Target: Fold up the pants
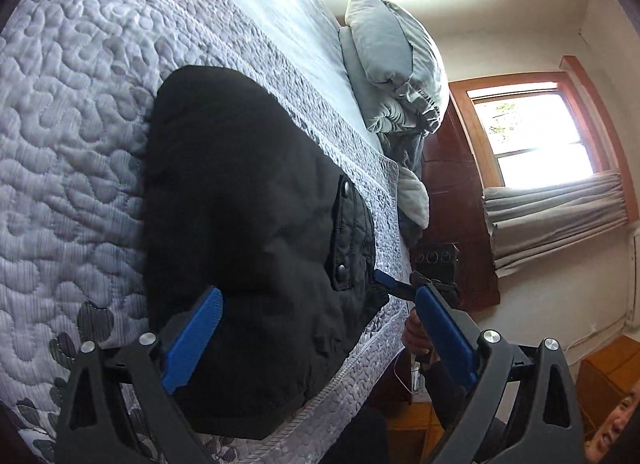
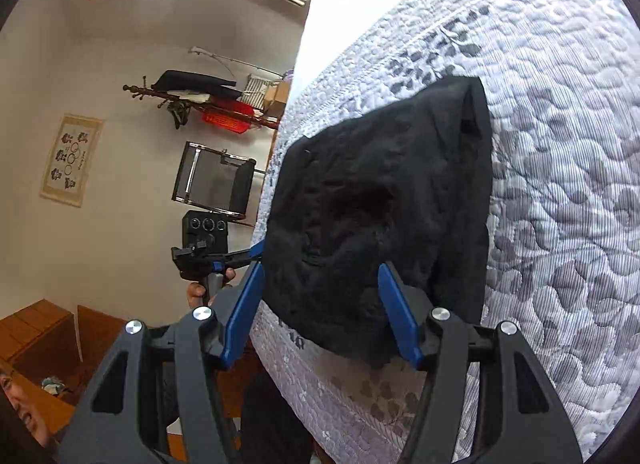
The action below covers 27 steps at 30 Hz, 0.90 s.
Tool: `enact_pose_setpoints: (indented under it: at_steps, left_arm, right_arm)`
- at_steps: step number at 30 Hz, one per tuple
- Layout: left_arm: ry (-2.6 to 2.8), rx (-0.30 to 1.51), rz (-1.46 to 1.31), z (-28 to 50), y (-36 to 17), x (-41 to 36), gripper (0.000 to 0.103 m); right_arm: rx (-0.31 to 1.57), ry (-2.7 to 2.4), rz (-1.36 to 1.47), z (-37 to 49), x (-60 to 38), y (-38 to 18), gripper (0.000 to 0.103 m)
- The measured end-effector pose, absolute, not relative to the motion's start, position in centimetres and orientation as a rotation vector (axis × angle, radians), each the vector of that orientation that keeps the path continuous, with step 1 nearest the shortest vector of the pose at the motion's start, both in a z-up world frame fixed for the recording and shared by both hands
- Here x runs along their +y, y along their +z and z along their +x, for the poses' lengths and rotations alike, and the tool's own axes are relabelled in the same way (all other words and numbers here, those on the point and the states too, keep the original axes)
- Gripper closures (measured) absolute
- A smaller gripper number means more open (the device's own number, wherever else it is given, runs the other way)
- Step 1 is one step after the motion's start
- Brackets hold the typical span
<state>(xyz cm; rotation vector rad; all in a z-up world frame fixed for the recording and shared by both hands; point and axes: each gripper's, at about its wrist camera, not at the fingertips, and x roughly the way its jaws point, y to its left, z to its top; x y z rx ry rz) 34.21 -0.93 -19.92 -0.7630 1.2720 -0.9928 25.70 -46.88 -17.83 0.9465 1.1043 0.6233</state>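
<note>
The black pants (image 1: 248, 203) lie folded in a compact bundle on the quilted mattress (image 1: 72, 123), close to its near edge; a snap-button pocket flap shows on one side. My left gripper (image 1: 318, 292) is open wide just above the bundle's near end, its blue pads clear of the cloth. In the right wrist view the same pants (image 2: 380, 203) sit ahead of my right gripper (image 2: 320, 266), which is open, its fingers straddling the bundle's near corner without pressing on it. Each gripper also shows in the other's view: the right gripper (image 1: 394, 286) and the left gripper (image 2: 240, 256).
Grey pillows and bunched bedding (image 1: 396, 63) pile up at the mattress's far end beside a dark wooden headboard (image 1: 452, 191) and a window (image 1: 536, 131). A mesh chair (image 2: 212, 179) and a coat rack (image 2: 200, 103) stand off the bed's edge. A person's hand (image 1: 416, 332) holds the right gripper.
</note>
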Motion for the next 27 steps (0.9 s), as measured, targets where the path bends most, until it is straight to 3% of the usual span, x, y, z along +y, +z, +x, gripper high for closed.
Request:
enact_pose_setpoints:
  at_steps: [3, 5, 7, 8, 9, 18, 27]
  left_arm:
    - [-0.986, 1.289, -0.82, 34.6, -21.3, -1.0, 0.006]
    - [-0.98, 1.291, -0.816, 34.4, -21.3, -1.0, 0.006]
    - [-0.962, 1.284, -0.802, 33.9, -20.3, -1.0, 0.005]
    - [-0.958, 1.269, -0.79, 33.5, -19.6, -0.8, 0.004]
    - [-0.95, 1.25, -0.767, 32.8, -18.6, -0.6, 0.004]
    - [-0.532, 0.997, -0.243, 23.0, -8.0, 2.9, 0.004]
    - [-0.332, 0.866, -0.112, 14.5, -1.4, 4.8, 0.004]
  right_arm:
    - [1.106, 0.607, 1.016, 25.4, -47.8, -19.9, 0.054]
    - [1.096, 0.613, 1.028, 25.0, -48.0, -19.8, 0.053]
    - [1.079, 0.604, 1.022, 24.3, -48.1, -18.7, 0.037]
    - [1.059, 0.594, 1.016, 23.7, -48.2, -17.7, 0.02]
    - [1.046, 0.568, 0.998, 23.0, -48.4, -16.8, 0.01]
    - [0.97, 0.115, 0.533, 13.5, -46.4, -8.1, 0.008]
    - [0.8, -0.058, 0.396, 4.0, -42.2, -0.9, 0.005]
